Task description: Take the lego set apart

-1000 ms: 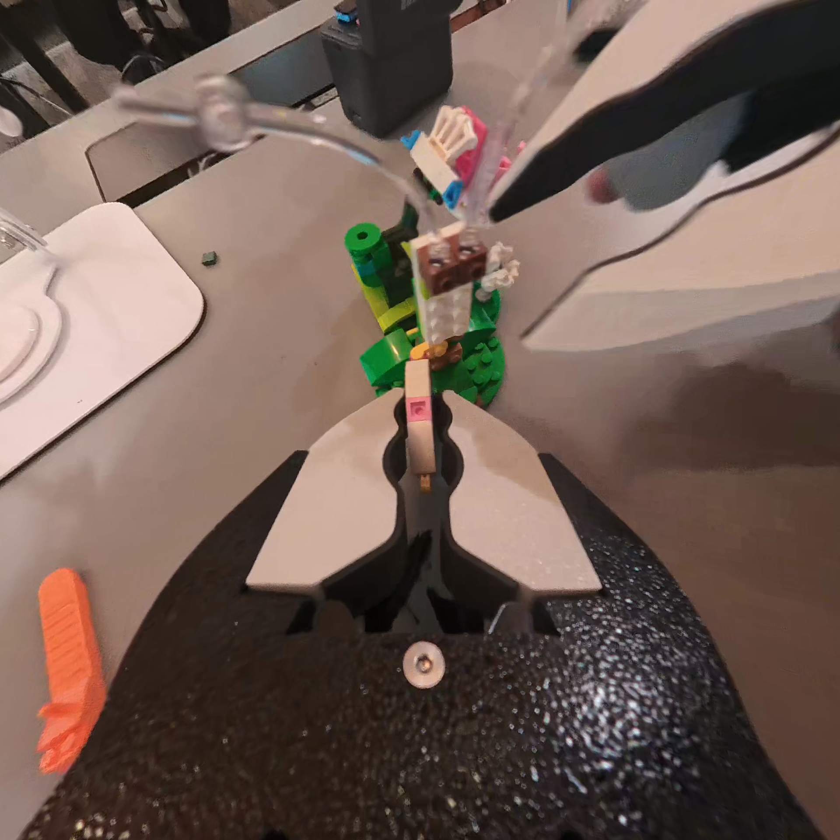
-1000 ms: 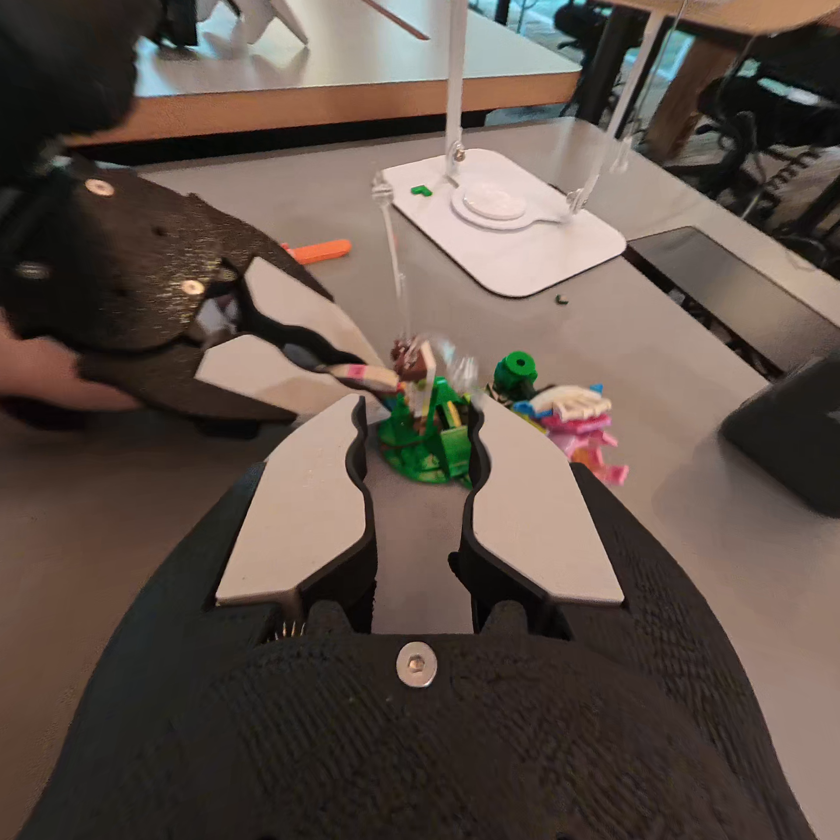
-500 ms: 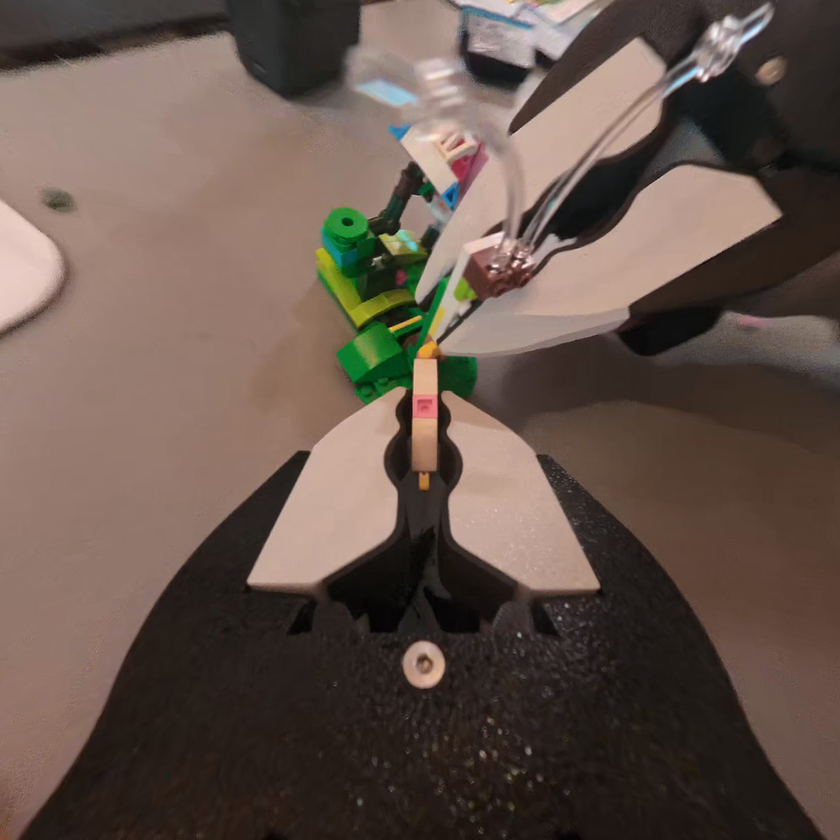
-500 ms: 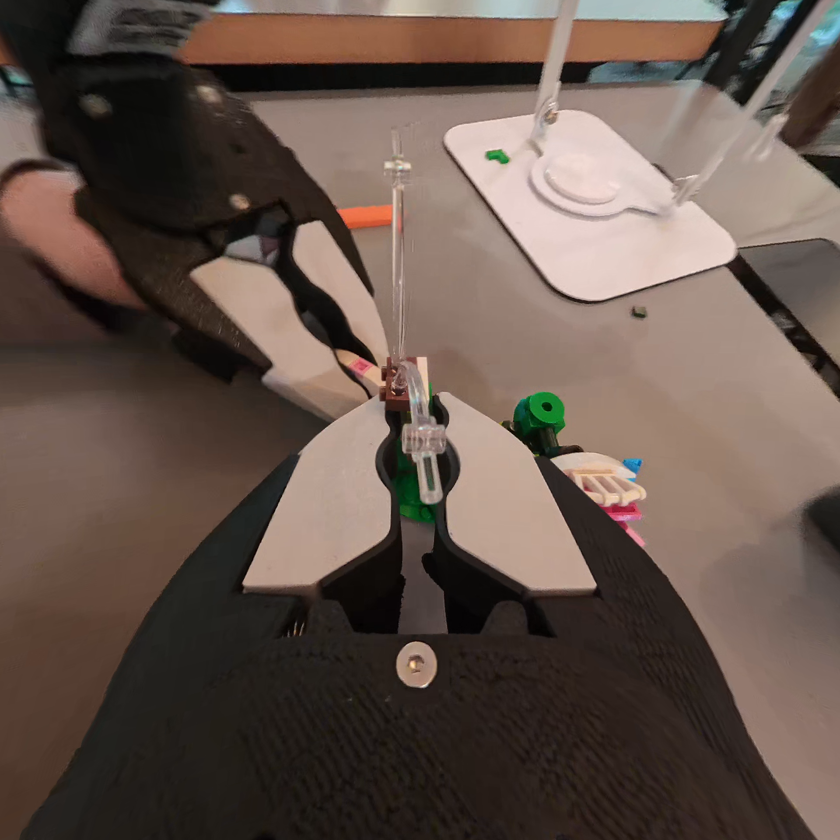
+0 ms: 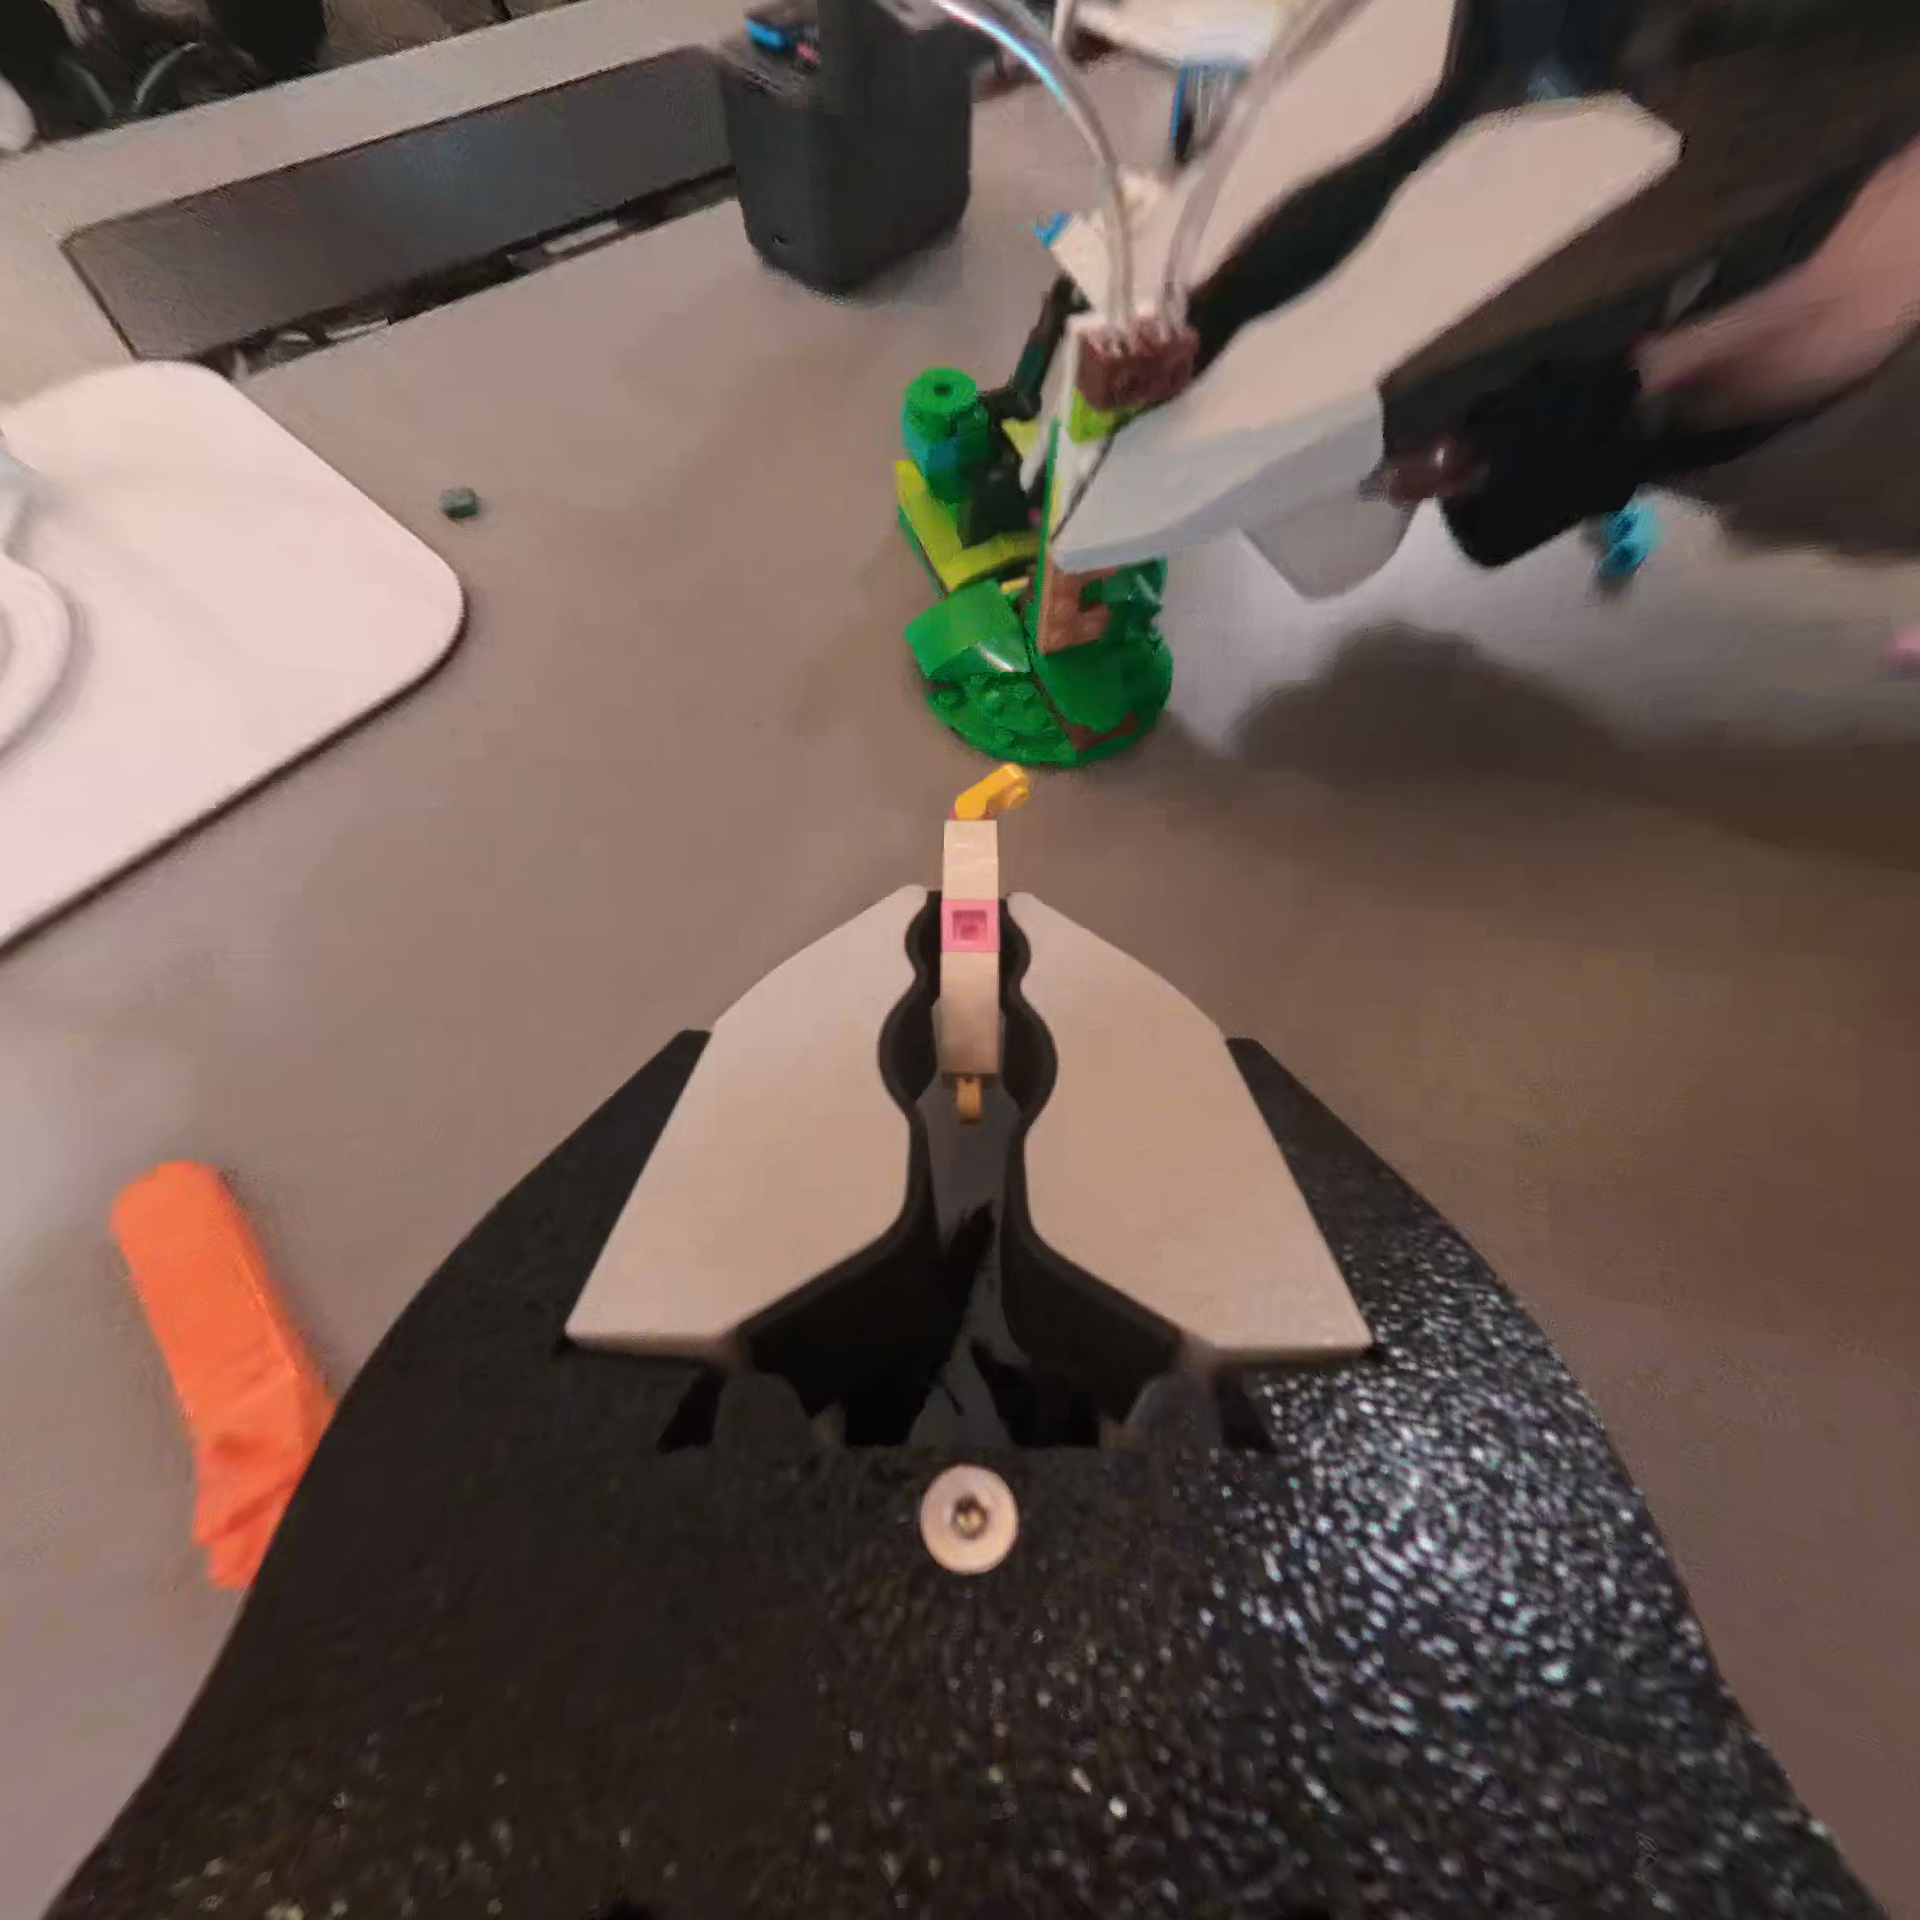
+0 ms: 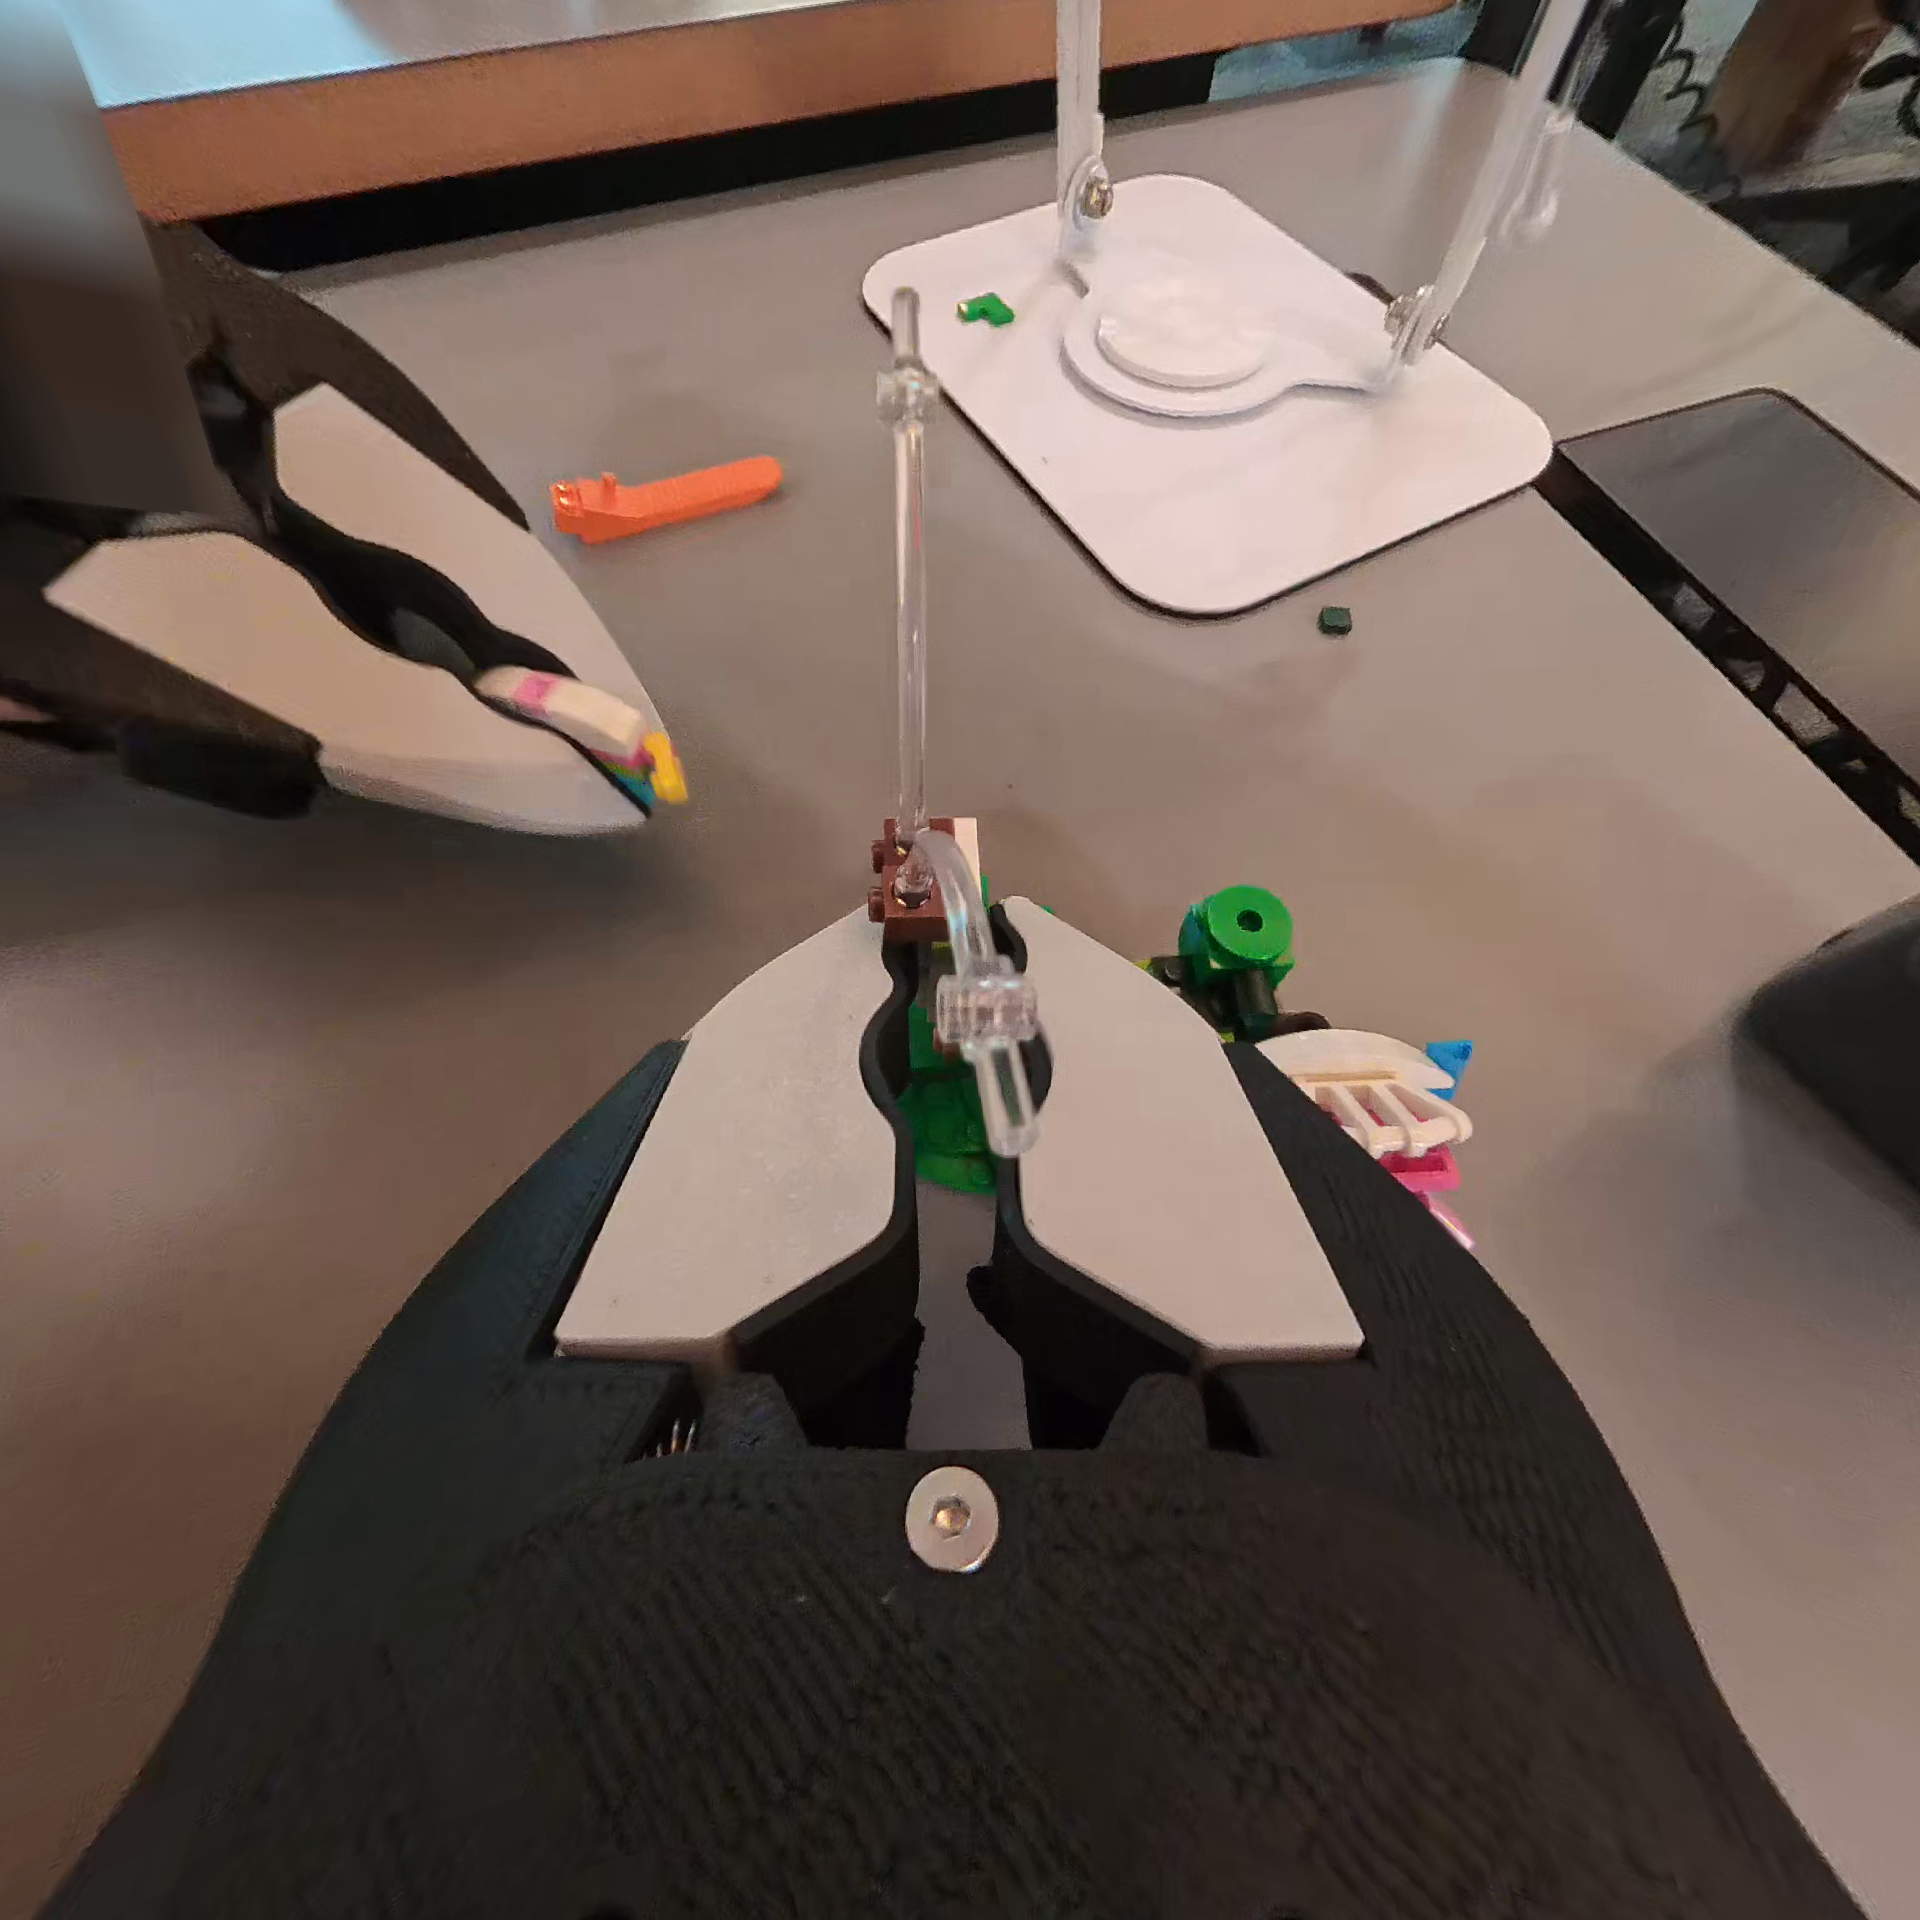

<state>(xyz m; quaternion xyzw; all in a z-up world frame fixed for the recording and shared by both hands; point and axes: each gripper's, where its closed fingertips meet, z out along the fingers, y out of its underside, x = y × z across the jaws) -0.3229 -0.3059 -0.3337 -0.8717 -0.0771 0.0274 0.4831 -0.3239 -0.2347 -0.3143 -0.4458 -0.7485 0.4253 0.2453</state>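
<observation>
The green lego set [image 5: 1039, 644] stands on the grey table, with a brown brick [image 5: 1132, 366] and clear curved rods on top. My left gripper [image 5: 969, 914] is shut on a thin white piece with a pink stud and a yellow tip [image 5: 971, 935], held apart from the set. It also shows in the right wrist view [image 6: 623, 758]. My right gripper [image 6: 940, 920] is shut on the set's upper part at the brown brick [image 6: 912, 883]. A clear rod [image 6: 910, 582] rises from that brick. The right gripper shows blurred in the left wrist view [image 5: 1101, 520].
An orange brick separator [image 6: 665, 499] lies on the table. A white stand base [image 6: 1205, 416] holds a small green piece [image 6: 982, 309]. A green-topped lego part [image 6: 1236, 935] and a white and pink lego part [image 6: 1382, 1112] lie right of the set. A dark box [image 5: 842, 135] stands behind. The gap from one gripper's tips to the other's is roughly 8 centimetres. From my left tips it is roughly 12 centimetres to the orange brick separator [image 6: 665, 499]; from my right, 20 centimetres. It is also in sight in the left wrist view [image 5: 245, 1355].
My left gripper pulled back from the set with the white piece, which has come off. My right gripper closed on the brown-brick top of the set and stays there.
</observation>
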